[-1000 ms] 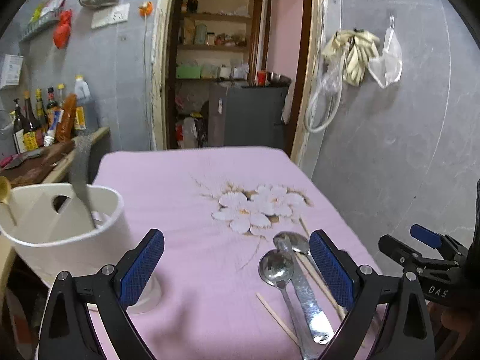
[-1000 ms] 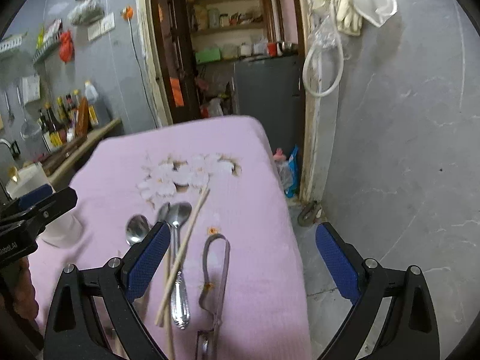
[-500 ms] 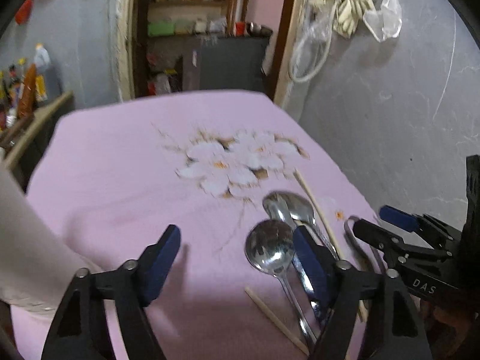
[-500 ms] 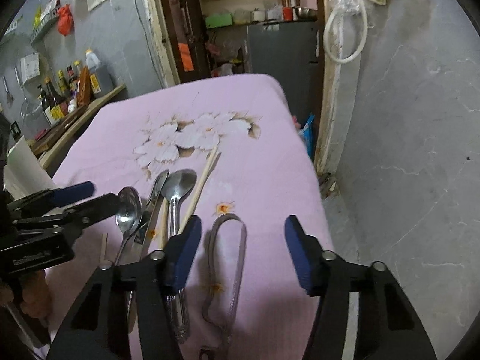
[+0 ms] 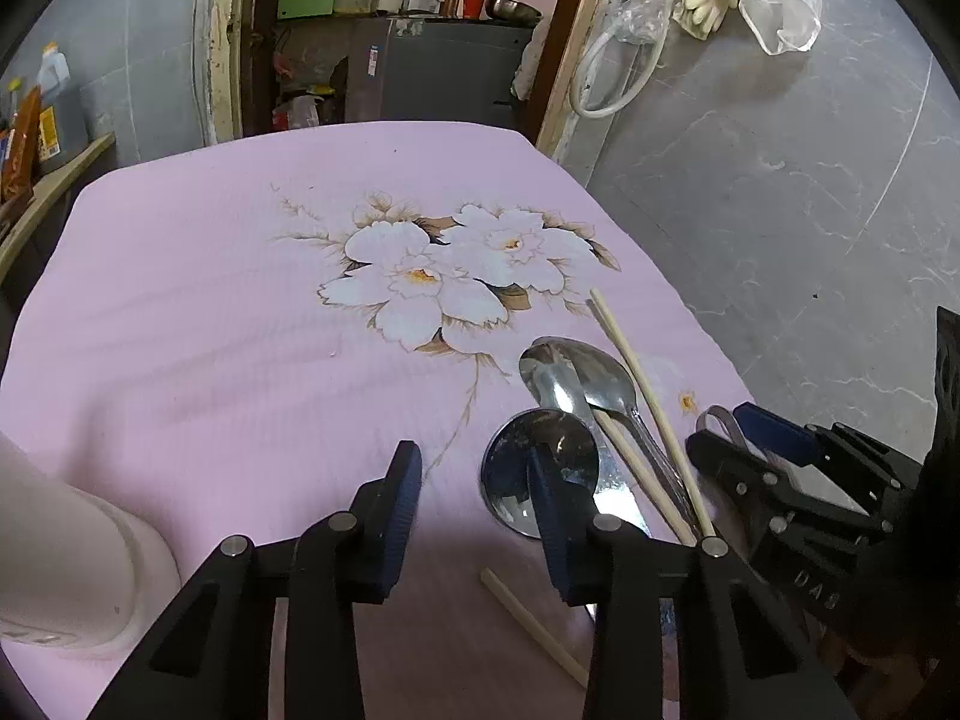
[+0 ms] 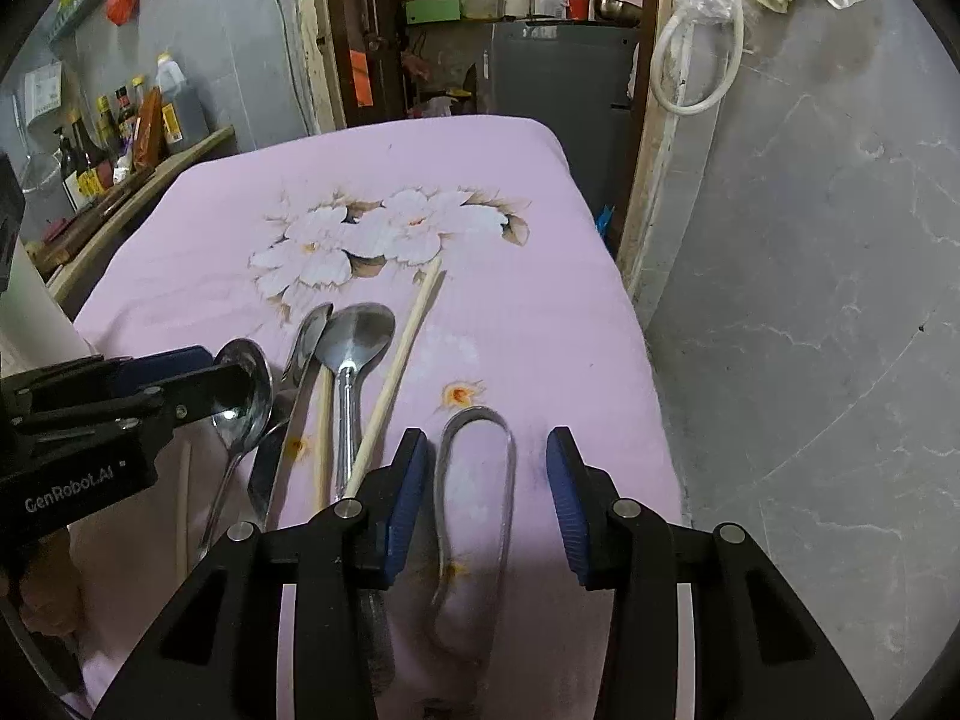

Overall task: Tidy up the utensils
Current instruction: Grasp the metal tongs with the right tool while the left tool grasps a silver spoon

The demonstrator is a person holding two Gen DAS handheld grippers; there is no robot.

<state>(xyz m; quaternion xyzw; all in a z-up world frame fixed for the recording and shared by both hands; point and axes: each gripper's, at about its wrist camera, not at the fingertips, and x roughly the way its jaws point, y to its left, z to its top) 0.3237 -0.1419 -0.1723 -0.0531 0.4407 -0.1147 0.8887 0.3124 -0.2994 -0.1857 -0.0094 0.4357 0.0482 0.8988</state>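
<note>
Metal tongs (image 6: pixel 477 420) lie on the pink flowered cloth (image 6: pixel 528 312), between the jaws of my right gripper (image 6: pixel 485 441). Those jaws are closing and the pads stand clear of the tongs. To the left lie a large spoon (image 6: pixel 354 336), a knife (image 6: pixel 300 384), chopsticks (image 6: pixel 402 354) and a round-bowled spoon (image 6: pixel 249 402). My left gripper (image 5: pixel 471 468) is low over the cloth, its jaws closing on nothing. Its right finger covers part of the round spoon's bowl (image 5: pixel 561 450). The white utensil holder (image 5: pixel 72 564) shows at the lower left.
A loose chopstick (image 5: pixel 528 618) lies near the cloth's front. The table's right edge drops to a grey floor (image 6: pixel 810 360). A counter with bottles (image 6: pixel 120 120) stands at the far left, a doorway with shelves (image 6: pixel 480 18) behind.
Both grippers sank toward the cloth and tipped down, and both pairs of jaws narrowed. The tongs came between the right jaws. The white holder slid to the left view's edge.
</note>
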